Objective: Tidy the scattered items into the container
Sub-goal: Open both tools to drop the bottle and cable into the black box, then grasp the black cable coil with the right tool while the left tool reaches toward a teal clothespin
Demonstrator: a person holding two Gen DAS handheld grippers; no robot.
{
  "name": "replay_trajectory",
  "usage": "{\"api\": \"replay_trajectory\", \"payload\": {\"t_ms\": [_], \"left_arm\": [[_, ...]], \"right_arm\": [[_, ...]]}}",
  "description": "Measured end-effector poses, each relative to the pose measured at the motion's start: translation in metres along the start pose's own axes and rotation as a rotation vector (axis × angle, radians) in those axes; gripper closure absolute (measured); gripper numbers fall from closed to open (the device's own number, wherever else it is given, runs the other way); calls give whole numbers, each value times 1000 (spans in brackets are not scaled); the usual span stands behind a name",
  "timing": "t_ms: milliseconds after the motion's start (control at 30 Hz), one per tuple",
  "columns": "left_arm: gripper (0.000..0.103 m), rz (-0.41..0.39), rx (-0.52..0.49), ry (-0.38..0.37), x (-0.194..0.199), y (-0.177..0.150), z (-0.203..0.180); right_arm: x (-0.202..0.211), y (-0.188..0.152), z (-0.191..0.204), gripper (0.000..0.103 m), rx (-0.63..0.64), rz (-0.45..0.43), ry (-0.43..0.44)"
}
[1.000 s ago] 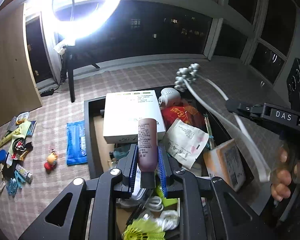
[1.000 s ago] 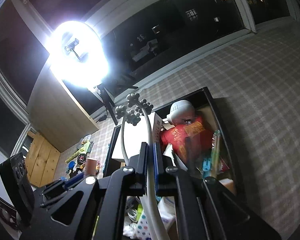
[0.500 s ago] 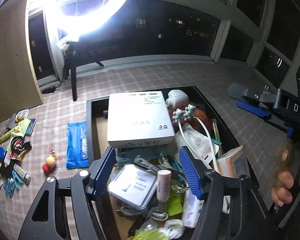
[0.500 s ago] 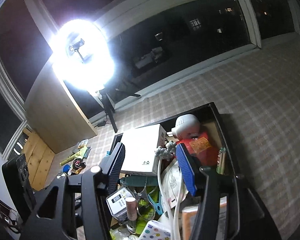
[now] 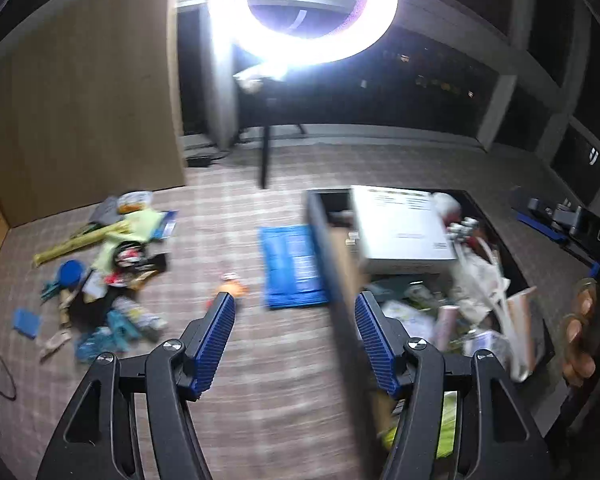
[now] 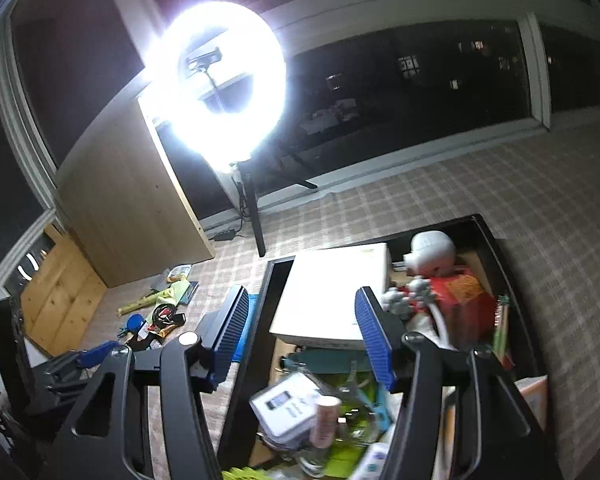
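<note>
1. Gaping wide and holding nothing, the left gripper [image 5: 294,338] fills the bottom centre, straddling the box [image 5: 320,240] wall.
2. The right gripper [image 6: 300,336], lower centre, is likewise spread and bare, above the box [image 6: 496,248].
3. A pile [image 5: 108,268] lies mid-left on the carpet; a blue packet [image 5: 290,266] lies beside the box.

A bright ring light [image 6: 216,80] stands before dark windows [image 6: 420,92] on plaid carpet [image 6: 500,200].
</note>
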State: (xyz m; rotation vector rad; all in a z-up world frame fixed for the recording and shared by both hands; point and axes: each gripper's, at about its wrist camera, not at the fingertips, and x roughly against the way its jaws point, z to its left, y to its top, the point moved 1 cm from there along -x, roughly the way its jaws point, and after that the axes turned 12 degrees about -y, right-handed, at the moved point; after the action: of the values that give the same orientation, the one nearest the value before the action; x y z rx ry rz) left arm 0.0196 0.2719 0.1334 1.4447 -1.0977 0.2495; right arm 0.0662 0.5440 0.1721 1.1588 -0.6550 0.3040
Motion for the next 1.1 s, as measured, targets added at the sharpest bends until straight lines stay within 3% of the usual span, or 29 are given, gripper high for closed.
{"api": "replay_trajectory", "payload": {"t_ms": [133,233,567,733,933,1100], "left_arm": [[44,-8,6,31,27,-4,57],[44,-23,11,67,49,-7,102],[44,-56,140,156,97,-22,229],[45,-58,171,148,95,-29,252],[53,-32,182,94,70,-29,255],[59,45,98,36,38,-43,237]], "right_arm": [[-1,-8,39,48,-19,-3,5],[-6,-14,70,41,-10,8,-13],[-32,-27,171,40,141,98,32],[-59,-35,198,40,205,153,68],[-100,-41,230,41,297,216,105],[-140,-52,260,54,392,297,137]]}}
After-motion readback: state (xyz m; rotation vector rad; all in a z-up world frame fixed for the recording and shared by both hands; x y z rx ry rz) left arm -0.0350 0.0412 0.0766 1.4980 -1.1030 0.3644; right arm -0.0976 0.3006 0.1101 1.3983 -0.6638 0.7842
